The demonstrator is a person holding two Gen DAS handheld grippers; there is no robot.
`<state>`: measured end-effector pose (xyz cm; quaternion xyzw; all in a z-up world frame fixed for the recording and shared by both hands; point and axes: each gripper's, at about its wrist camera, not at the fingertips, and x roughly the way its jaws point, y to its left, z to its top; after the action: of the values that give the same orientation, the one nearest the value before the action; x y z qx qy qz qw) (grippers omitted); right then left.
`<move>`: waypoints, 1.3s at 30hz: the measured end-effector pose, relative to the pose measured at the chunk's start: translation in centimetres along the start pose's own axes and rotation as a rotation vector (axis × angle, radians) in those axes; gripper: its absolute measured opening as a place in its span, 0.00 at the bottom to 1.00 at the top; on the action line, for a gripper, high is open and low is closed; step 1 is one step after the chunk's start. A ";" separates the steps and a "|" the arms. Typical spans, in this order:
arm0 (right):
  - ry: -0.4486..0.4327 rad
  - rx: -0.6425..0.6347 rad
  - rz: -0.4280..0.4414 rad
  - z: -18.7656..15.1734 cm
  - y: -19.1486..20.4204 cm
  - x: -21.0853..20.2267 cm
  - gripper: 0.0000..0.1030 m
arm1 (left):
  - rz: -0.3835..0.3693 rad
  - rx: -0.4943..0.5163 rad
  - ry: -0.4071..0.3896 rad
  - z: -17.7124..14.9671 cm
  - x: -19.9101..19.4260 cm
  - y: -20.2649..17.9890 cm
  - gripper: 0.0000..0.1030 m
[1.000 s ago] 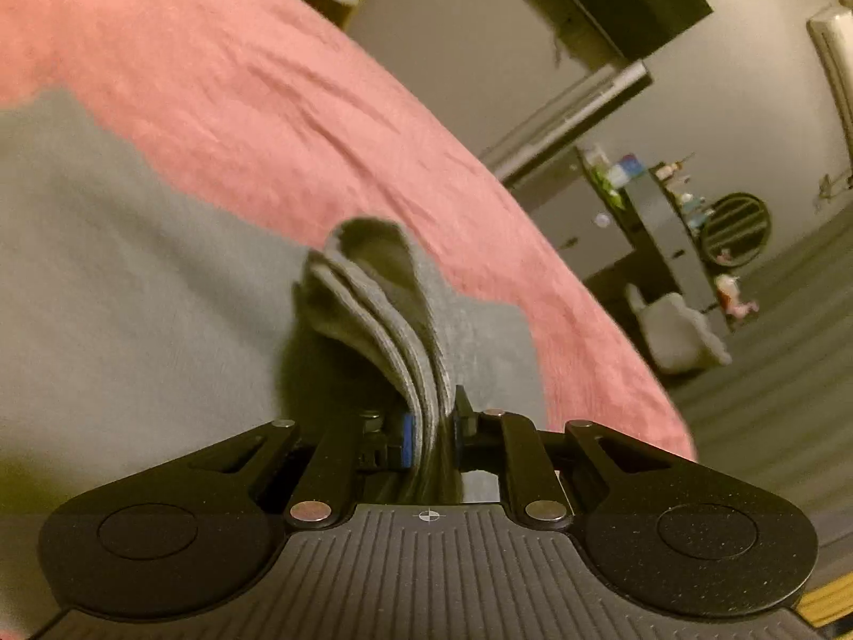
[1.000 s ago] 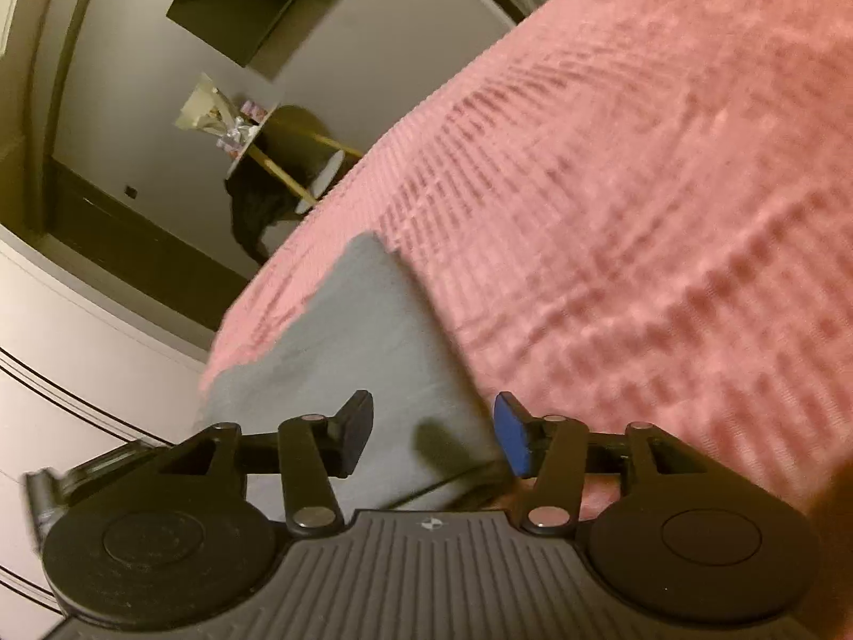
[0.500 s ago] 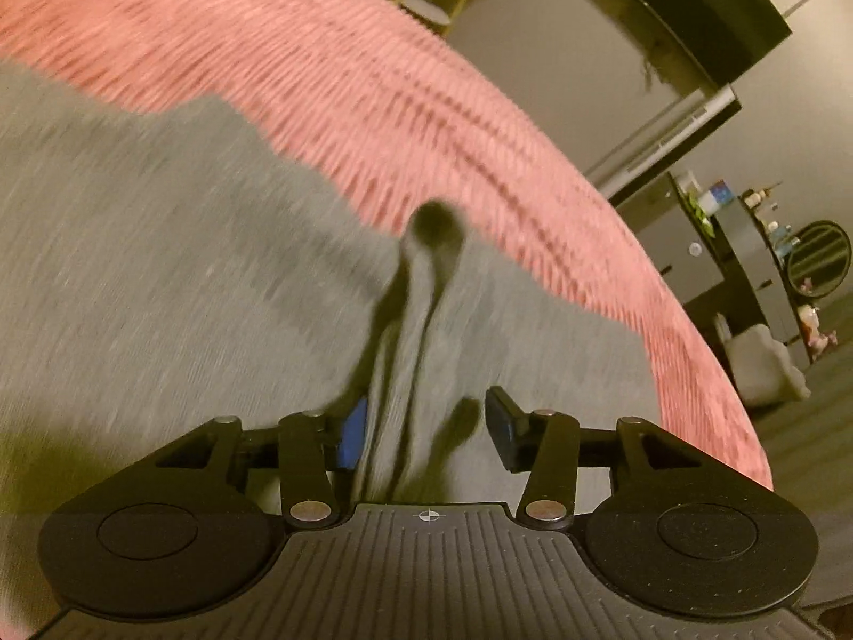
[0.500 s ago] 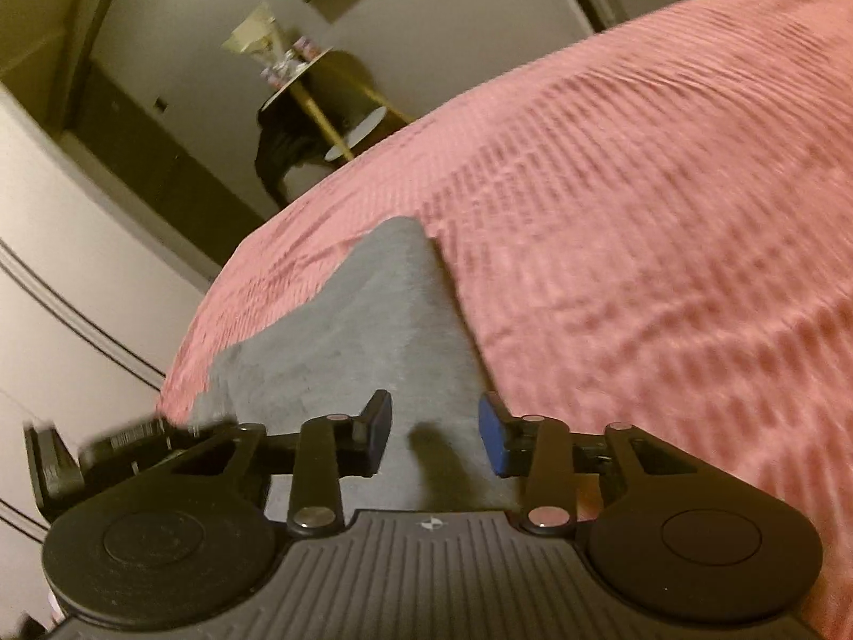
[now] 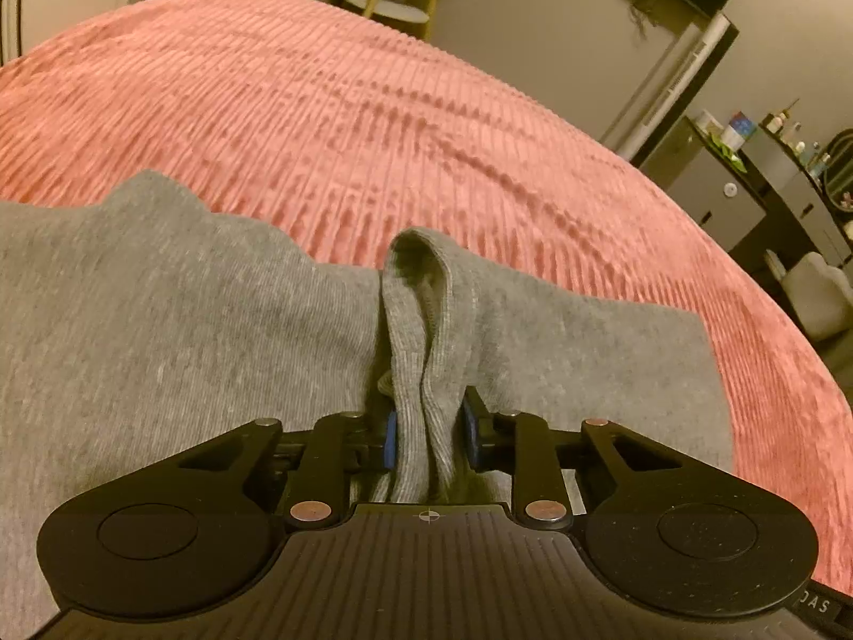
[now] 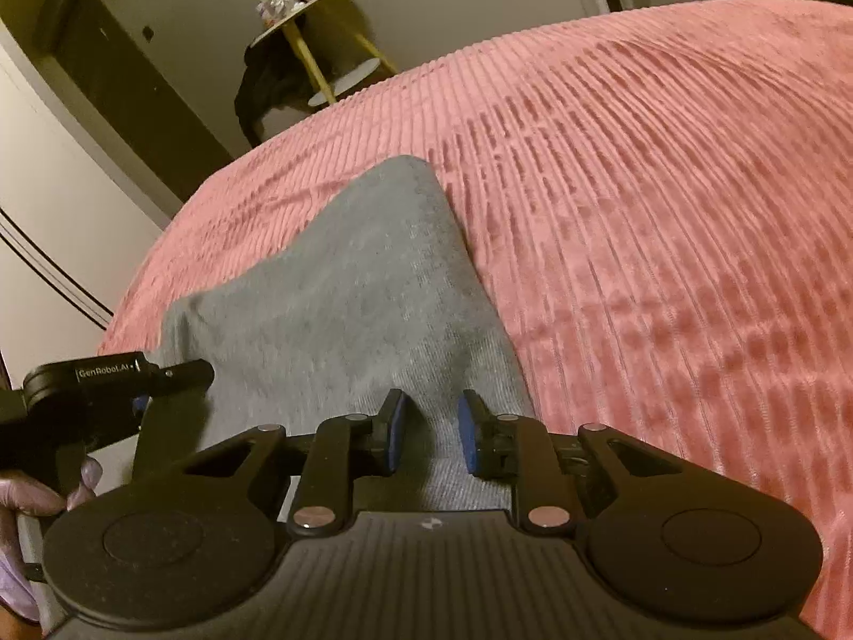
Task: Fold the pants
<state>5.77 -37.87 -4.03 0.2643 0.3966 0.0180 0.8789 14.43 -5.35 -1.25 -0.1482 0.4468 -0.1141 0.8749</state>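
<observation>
left wrist view: the left gripper (image 5: 426, 434) has its jaws drawn in on a standing pleat of grey pants (image 5: 176, 330), several layers bunched between the blue pads (image 5: 391, 440). the pleat rises toward 12 o'clock and ends in a rounded loop. the rest of the pants lies flat on a pink ribbed bedspread (image 5: 373, 122), spreading to 9 o'clock and to 3 o'clock. a side table (image 5: 385, 12) stands past the bed at 12 o'clock, shelves (image 5: 757, 160) at 2 o'clock.

right wrist view: the right gripper (image 6: 429, 434) hovers with jaws narrowly apart and nothing between them, just above the pants edge. the cloth tapers to a corner at 12 o'clock. the left gripper shows at 9 o'clock, held in a gloved hand (image 6: 32, 501).

risks, as a judgement: the pinch looks thick and uneven, so a layer may slip out if the pleat is pulled, leaving the fold crooked. the right jaws seem to sit over flat cloth with no raised ridge, so closing there may catch nothing, or may snag the bedspread too. lifting one side alone may drag the pants askew.

compared with half a second earlier: the left jaws were wide with the pleat loose between them; now they grip it. the right jaws have narrowed a little and sit nearer the cloth edge.
</observation>
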 end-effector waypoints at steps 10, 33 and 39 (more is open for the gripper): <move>-0.160 0.065 0.085 -0.7 -0.6 -3.3 0.23 | -0.006 0.082 -0.146 -0.2 -6.1 -1.2 0.21; -0.159 -0.296 -0.008 1.9 7.3 0.5 0.25 | -0.001 -0.100 -0.082 -0.8 -4.9 5.9 0.39; -0.095 -0.341 -0.104 2.3 8.0 4.5 0.25 | -0.007 -0.015 -0.171 1.3 -4.2 4.1 0.20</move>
<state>11.88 -30.96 -2.04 0.0912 0.3589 0.0268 0.9285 13.36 0.09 1.11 -0.1656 0.3708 -0.1007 0.9083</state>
